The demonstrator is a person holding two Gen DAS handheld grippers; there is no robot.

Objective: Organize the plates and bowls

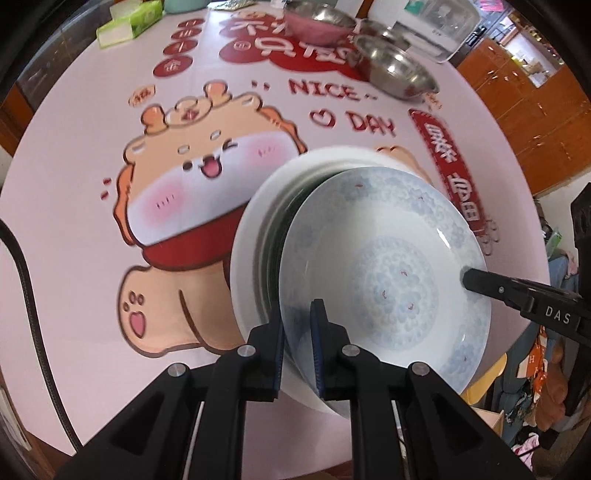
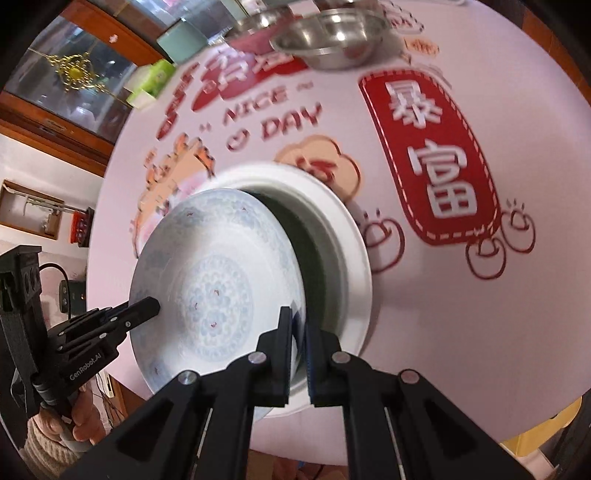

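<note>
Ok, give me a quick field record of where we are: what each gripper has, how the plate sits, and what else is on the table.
left gripper: shut on the near rim of the patterned plate
right gripper: shut on the opposite rim of the same plate
plate pose: tilted, one edge raised off the stack
stack below: white plate at the bottom, a dark green dish inside it
steel bowls: at the far side of the table, apart from the stack
tissue box: far left edge
tablecloth: pink, cartoon print
</note>
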